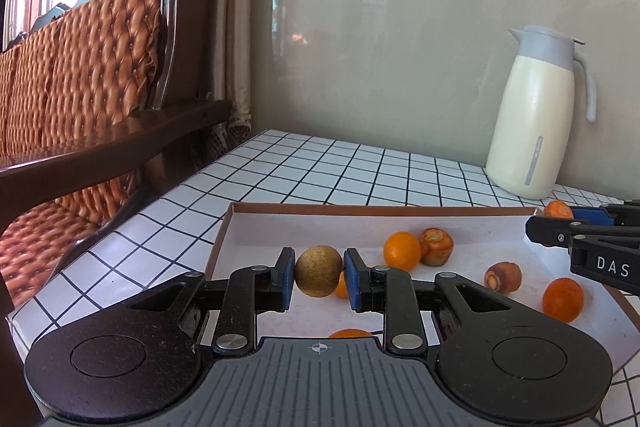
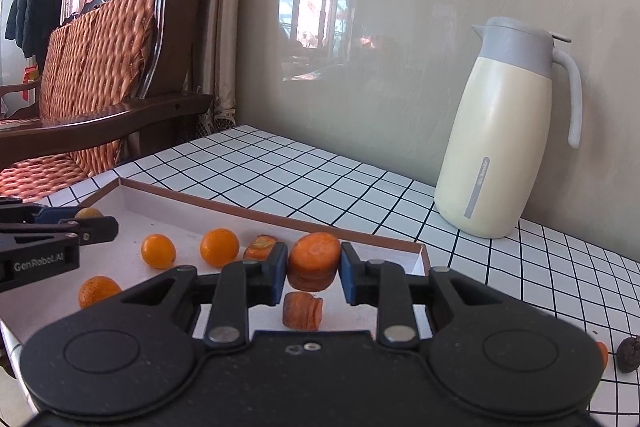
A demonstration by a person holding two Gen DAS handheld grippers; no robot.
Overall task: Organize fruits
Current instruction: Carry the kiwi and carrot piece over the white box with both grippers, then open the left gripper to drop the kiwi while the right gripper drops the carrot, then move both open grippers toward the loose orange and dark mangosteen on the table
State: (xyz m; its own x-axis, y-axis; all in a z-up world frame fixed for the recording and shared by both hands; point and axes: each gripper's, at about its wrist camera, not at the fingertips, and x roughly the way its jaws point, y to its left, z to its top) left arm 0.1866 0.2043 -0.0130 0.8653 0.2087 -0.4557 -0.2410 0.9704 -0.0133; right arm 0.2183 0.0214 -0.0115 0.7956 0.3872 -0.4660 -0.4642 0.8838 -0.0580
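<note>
Now, left gripper (image 1: 319, 277) clamped on a brownish round fruit (image 1: 319, 271), held just above the white tray (image 1: 256, 227) near its left wall. Right gripper (image 2: 313, 273) pinched shut on a carrot chunk (image 2: 314, 259), up over another chunk (image 2: 303, 311) at the tray's right end. Oranges (image 2: 219, 247) and carrot pieces scattered inside, cream jug (image 2: 506, 135) well back on the tiled table (image 2: 320, 179).

Glossy white tiled table (image 2: 320, 183); matt cream-and-grey jug (image 2: 504, 143); glossy dark wooden sofa frame (image 1: 120, 143) with quilted orange cloth; the tray (image 1: 400, 223) looks like matt paperboard; rough brownish fruit (image 1: 319, 270).
</note>
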